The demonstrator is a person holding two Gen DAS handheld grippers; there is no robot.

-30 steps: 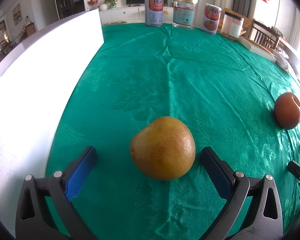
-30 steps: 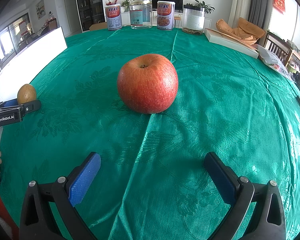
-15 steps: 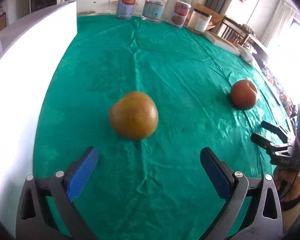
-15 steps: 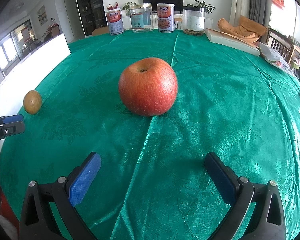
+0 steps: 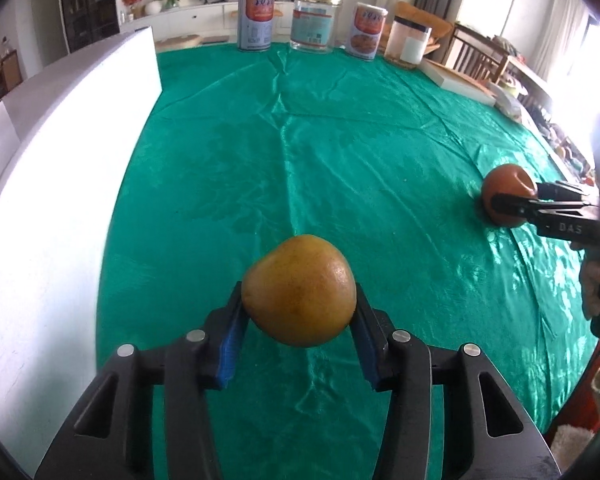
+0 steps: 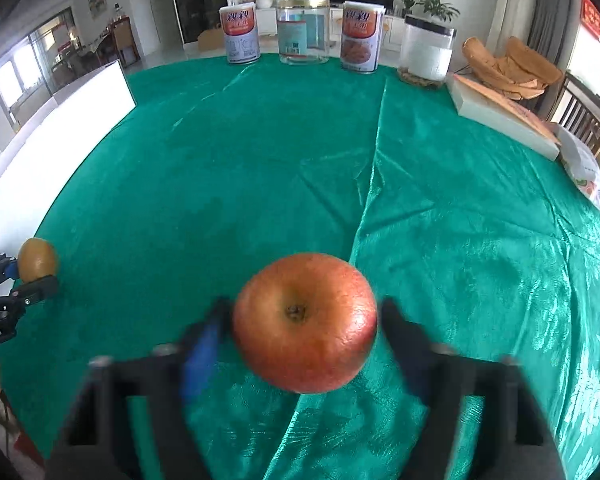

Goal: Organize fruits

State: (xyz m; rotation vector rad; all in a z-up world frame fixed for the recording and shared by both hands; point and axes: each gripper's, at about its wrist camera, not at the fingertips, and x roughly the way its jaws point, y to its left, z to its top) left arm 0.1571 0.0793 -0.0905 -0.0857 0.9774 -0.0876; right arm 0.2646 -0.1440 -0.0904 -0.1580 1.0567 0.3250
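Note:
My left gripper (image 5: 298,312) is shut on a yellow-brown pear (image 5: 299,290), its blue pads pressed on both sides of the fruit, low over the green tablecloth (image 5: 300,168). My right gripper (image 6: 304,324) is closing around a red apple (image 6: 305,322); its fingers are motion-blurred and sit close against the apple's sides. In the left wrist view the apple (image 5: 506,194) sits at the right between the right gripper's fingers. In the right wrist view the pear (image 6: 38,260) sits at the far left in the left gripper.
A white board (image 5: 40,184) stands along the table's left side. Tins and jars (image 6: 300,30) line the far edge, with a flat white box (image 6: 504,116) at the far right. The tablecloth has creases running down the middle.
Both grippers moved forward onto their fruits and closed from wide open. The left now grips the pear; the right is blurred around the apple.

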